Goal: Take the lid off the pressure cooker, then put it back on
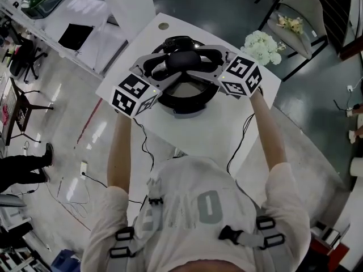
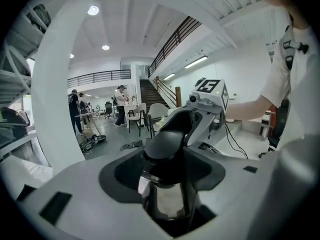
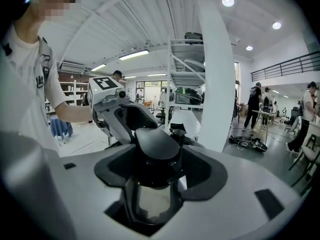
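The pressure cooker [image 1: 187,100] stands on the white table [image 1: 232,132] with its lid on. The lid's long black handle [image 1: 182,60] runs across the top. My left gripper [image 1: 164,68] comes at it from the left and my right gripper [image 1: 207,62] from the right, facing each other. In the left gripper view the handle [image 2: 167,143] sits between the dark pads of the left gripper [image 2: 166,164], which press on its sides; shiny lid steel [image 2: 167,200] shows below. In the right gripper view the handle [image 3: 157,145] is clamped the same way by the right gripper [image 3: 156,170].
A bunch of white flowers [image 1: 262,46] stands at the table's far right corner, and a chair [image 1: 300,13] beyond it. Cables [image 1: 146,146] hang off the near table edge. A white pillar [image 3: 216,74] rises close behind. Other people stand far off in the hall.
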Demonstrator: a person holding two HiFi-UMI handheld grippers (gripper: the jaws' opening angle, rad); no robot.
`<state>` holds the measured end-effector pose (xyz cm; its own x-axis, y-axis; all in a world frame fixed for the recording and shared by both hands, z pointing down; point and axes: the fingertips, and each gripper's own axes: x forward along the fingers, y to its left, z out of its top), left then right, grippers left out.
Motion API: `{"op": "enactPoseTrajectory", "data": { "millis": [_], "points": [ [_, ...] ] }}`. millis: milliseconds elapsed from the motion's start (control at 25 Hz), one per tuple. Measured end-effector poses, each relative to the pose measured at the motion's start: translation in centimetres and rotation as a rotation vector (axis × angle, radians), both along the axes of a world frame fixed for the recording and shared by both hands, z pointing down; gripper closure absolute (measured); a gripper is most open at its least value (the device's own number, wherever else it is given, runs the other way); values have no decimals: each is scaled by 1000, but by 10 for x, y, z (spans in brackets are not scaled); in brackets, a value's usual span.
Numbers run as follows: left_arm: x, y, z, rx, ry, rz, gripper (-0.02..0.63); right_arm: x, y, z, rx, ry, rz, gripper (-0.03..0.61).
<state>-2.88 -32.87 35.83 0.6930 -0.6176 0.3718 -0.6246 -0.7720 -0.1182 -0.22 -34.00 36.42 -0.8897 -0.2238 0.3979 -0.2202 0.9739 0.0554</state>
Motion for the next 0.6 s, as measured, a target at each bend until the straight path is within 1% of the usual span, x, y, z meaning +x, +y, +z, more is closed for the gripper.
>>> {"op": "enactPoseTrajectory", "data": {
  "millis": [80,280,440,520,600],
  "points": [
    [0,-1,0,-12,11,6,364,-1,1,0,-2,6,-20,298],
    [0,-2,2,-17,30,9,364,-1,0,1,-4,7,-24,299],
    [0,-2,2,-10,23,44,367,-1,1,1,7,11,-14,304],
    [0,-3,2,-26,16,61,367,0,1,0,16,15,5,304],
    [1,-3,2,-45,-18,75,367,1,2,0,23,24,34,304]
  ]
}}
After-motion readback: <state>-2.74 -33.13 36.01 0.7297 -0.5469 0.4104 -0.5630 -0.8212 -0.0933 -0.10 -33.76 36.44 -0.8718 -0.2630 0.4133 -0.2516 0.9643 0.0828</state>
